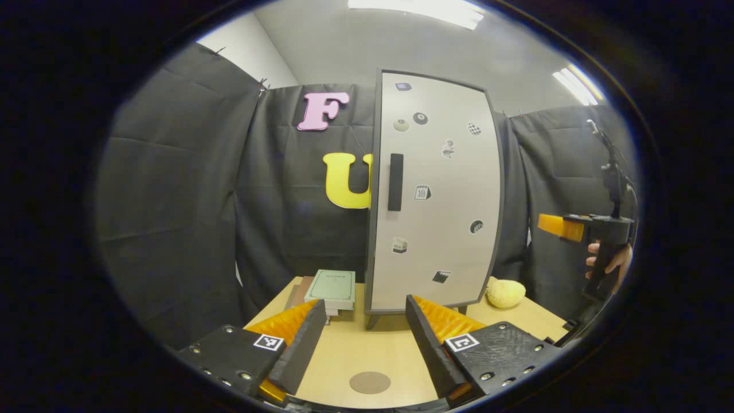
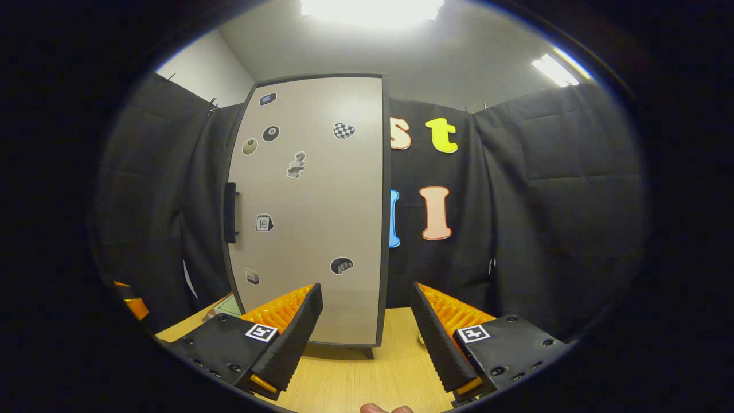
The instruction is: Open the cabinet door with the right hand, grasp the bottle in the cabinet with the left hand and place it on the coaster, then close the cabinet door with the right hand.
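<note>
Both grippers, left [image 1: 358, 338] and right [image 2: 367, 338], hold fingers apart, empty, facing the cabinet [image 1: 436, 195]; its door shut, so bottle presumably hidden inside; coaster [image 1: 370, 382] lies before cabinet, ready; handle [image 2: 230, 212] awaits right gripper first.

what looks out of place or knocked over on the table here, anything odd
Nothing stands out. The tall grey cabinet with a black handle stands upright with its door shut, the round brown coaster lies flat on the light wooden table, and the green-covered book sits squarely on its stack. Both tongs are open and hold nothing.
</note>
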{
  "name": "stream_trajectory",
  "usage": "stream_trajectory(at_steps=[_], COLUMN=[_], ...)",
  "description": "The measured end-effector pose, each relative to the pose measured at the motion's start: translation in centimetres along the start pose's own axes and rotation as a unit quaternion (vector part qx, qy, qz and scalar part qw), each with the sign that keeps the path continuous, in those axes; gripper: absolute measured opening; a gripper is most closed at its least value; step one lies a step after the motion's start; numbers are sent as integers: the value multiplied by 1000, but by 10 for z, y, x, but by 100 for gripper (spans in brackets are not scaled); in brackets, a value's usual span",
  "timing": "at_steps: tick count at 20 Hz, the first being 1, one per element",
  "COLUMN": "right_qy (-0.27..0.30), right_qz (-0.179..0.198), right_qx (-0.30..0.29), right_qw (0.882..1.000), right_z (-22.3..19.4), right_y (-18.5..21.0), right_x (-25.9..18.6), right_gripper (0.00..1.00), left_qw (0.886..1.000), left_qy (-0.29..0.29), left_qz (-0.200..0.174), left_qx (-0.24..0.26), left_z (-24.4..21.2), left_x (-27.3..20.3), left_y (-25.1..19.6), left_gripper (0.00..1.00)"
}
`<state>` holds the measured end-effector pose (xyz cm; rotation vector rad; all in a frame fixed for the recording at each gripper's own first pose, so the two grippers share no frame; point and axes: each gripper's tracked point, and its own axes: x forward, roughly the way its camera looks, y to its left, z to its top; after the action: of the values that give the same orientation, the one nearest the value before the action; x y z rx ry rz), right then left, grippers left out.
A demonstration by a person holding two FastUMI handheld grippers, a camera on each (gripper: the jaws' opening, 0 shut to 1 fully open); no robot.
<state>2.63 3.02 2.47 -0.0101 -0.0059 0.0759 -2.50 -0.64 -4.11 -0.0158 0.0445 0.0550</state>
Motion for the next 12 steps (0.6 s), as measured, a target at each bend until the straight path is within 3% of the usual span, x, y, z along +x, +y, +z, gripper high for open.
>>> stream_trajectory(at_steps=[6,12], right_qy=[-10,-22], right_qz=[29,63], right_qx=[26,0], right_qw=[999,998], right_z=[32,62], right_y=[29,76], right_x=[27,59], right_gripper=[98,98], left_qw=[1000,999], left_qy=[18,20], left_qz=[11,33], left_qx=[-10,-24], left_z=[-23,-33], left_x=[-11,-22], left_y=[-1,21], left_gripper=[86,86])
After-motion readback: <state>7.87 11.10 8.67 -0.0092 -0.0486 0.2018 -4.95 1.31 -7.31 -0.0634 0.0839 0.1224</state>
